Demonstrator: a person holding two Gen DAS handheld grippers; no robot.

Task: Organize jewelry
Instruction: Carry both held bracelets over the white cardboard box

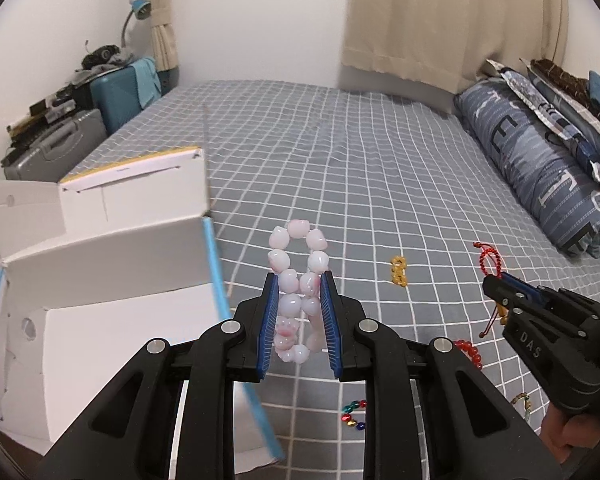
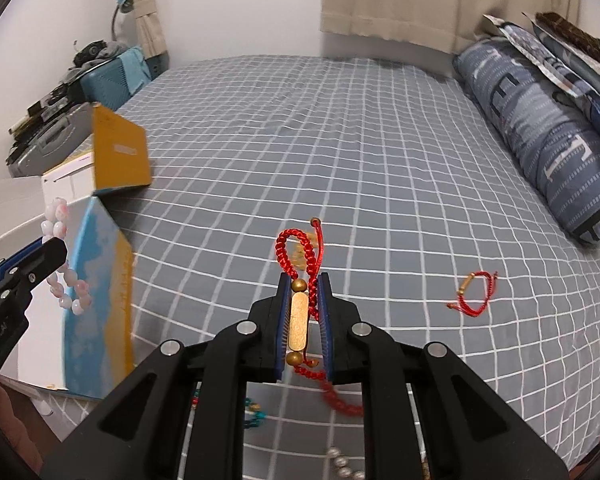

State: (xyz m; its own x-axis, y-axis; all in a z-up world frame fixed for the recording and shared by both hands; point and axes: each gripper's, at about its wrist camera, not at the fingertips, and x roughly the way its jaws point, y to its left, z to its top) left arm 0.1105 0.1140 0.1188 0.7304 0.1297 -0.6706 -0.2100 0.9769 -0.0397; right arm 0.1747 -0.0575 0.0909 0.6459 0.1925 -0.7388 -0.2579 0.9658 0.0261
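Between left tongs [image 1: 299,320], a pale pink-white beaded bracelet [image 1: 298,292].

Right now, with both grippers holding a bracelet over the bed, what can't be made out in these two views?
- Box inside: both views show only flaps and outer walls.
- Coloured beads, left wrist view: partly behind the left gripper, which holds the pink bracelet.
- Pearl strand, right wrist view: cut off by the bottom edge, under the right gripper, which holds the red cord bracelet.
- Clutter on suitcases: too small.
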